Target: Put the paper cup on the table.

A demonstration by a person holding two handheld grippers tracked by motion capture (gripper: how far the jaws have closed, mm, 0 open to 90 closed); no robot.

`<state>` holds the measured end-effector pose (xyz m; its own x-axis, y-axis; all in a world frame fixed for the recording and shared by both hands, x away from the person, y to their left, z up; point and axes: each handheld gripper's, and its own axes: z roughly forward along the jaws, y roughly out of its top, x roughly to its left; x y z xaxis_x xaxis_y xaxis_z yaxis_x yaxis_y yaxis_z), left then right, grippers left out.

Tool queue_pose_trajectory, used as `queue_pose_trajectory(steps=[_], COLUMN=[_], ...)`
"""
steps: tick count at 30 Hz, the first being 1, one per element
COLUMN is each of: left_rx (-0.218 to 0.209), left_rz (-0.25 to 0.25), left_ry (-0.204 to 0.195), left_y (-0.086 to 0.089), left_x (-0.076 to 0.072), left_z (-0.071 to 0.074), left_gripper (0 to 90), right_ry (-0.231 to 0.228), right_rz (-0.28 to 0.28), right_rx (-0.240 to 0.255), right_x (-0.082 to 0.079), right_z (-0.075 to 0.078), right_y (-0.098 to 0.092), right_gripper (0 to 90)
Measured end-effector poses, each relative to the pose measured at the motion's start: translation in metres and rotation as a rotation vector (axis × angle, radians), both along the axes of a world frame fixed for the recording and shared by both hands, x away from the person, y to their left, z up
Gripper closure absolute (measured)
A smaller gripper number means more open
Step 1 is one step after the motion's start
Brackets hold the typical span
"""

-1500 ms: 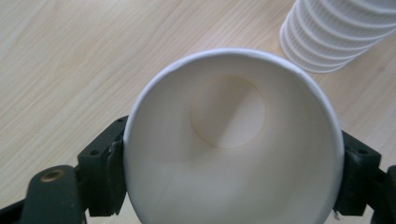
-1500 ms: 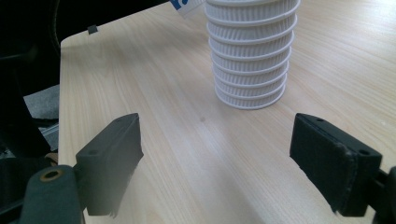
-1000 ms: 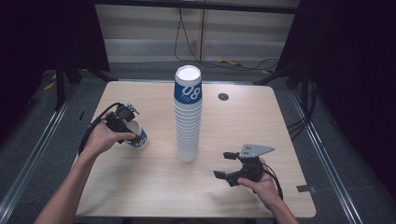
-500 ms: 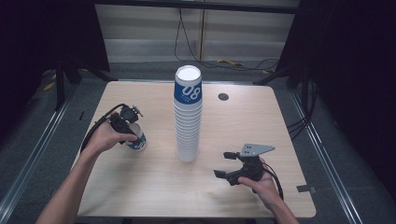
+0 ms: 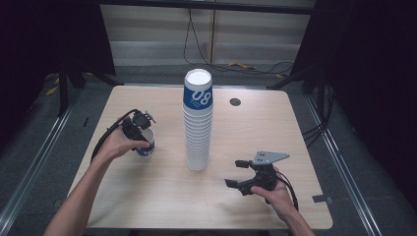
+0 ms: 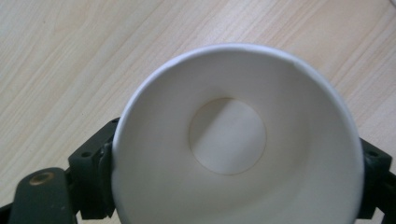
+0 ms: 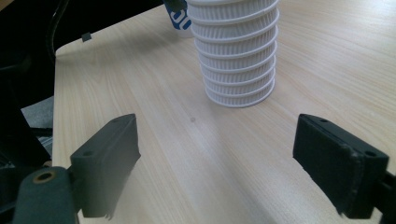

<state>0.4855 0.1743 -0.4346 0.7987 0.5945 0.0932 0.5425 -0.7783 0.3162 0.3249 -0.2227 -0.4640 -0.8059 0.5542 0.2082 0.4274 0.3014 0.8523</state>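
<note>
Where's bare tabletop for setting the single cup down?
Bare wood lies along the near edge between the left gripper holding the cup and the open right gripper; also the far-left corner of the table. The middle is crowded by the cup stack.

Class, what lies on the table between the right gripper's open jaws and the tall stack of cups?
Only bare wood tabletop, per the right gripper view.
</note>
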Motion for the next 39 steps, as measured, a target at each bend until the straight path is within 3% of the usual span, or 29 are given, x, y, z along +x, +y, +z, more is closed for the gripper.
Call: queue_pose_trajectory(steps=[5,10,19,23,28,31,36,39], left_rx=[-0.019,-0.038,-0.089,-0.109,-0.145,-0.158,-0.182,-0.172], left_rz=[0.008,0.012,0.029,0.031,0.069,0.07,0.088,0.096], left_ry=[-0.002,0.021,-0.023,-0.041,-0.069,-0.061,-0.072,-0.098], left_y=[0.002,0.007,0.014,0.018,0.025,0.032,0.039,0.04], left_x=[-0.001,-0.001,-0.006,-0.009,-0.017,-0.02,-0.028,-0.036], left_z=[-0.006,-0.014,-0.023,-0.024,-0.029,-0.034,-0.04,-0.041], left_gripper=[13.9,15.3,9.7,10.6,13.1,17.5,17.0,16.9], right_ry=[0.003,-0.001,-0.001,0.0,-0.001,0.002,0.004,0.004], right_rz=[0.002,0.005,-0.001,0.0,-0.002,-0.002,-0.004,-0.006], right_rx=[-0.002,-0.007,-0.012,-0.014,-0.015,-0.015,-0.017,-0.018], right_x=[0.0,0.0,-0.001,0.0,-0.001,-0.001,0.0,0.0], right_z=[0.0,0.0,-0.001,-0.001,-0.001,-0.001,-0.002,-0.002], right_y=[0.001,0.001,0.002,0.003,0.003,0.003,0.004,0.004], right_gripper=[13.9,13.7,13.8,13.8,13.8,13.8,13.8,14.0])
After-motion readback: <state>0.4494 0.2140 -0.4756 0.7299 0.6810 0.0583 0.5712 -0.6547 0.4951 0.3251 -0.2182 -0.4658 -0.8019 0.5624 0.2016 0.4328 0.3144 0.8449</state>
